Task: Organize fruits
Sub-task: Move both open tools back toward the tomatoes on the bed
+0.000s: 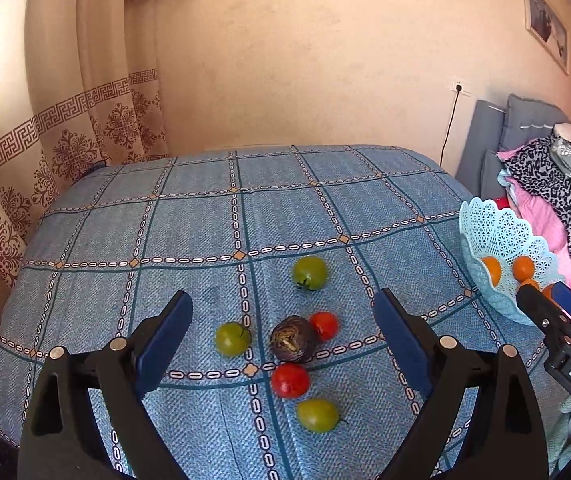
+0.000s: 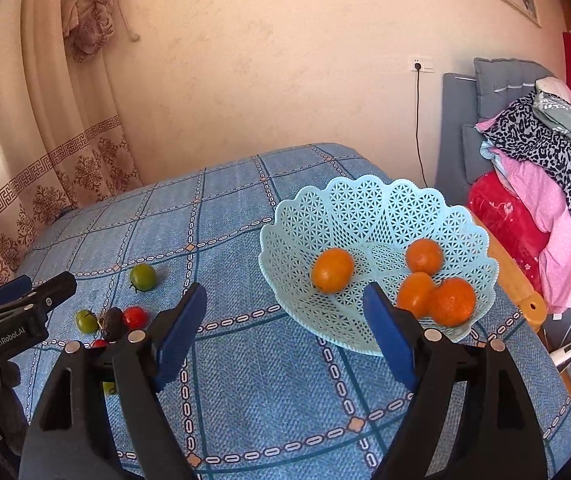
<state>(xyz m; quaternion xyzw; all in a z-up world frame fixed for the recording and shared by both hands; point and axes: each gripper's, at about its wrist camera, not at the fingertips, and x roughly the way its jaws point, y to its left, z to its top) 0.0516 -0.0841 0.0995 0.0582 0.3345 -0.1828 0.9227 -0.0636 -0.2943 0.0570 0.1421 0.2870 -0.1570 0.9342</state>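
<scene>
Both grippers hang above the desk (image 1: pixel 189 216) with nothing in them. The left gripper (image 1: pixel 283 312) has its jaws spread wide over a loose cluster of fruit on the blue checked cloth, and the right gripper (image 2: pixel 285 304) is likewise released, its jaws open just in front of the near rim of the light-blue basket (image 2: pixel 349 204).

The basket stands toward the right of the desk and already holds four oranges (image 2: pixel 332 270). The fruit left outside lies well apart from it, to the left: a dark purple fruit (image 1: pixel 292 339) in the middle, a red fruit (image 1: pixel 324 325) touching it on its far right, a second red fruit (image 1: pixel 290 380) just near of it, and three green fruits, one far (image 1: pixel 309 273), one to the left (image 1: pixel 232 338) and one nearest (image 1: pixel 318 415).

The step in hand looks like the left gripper's pick from this cluster. A sound choice is an outlying green fruit, since its sides are free; the purple one is crowded by the reds, and a jaw coming down there could nudge a neighbour and set it rolling. The fruits are round and smooth, so the pads should straddle the widest part and close gently, centred, before lifting. The right gripper is best kept clear of the basket's mouth so the carry across has room.
</scene>
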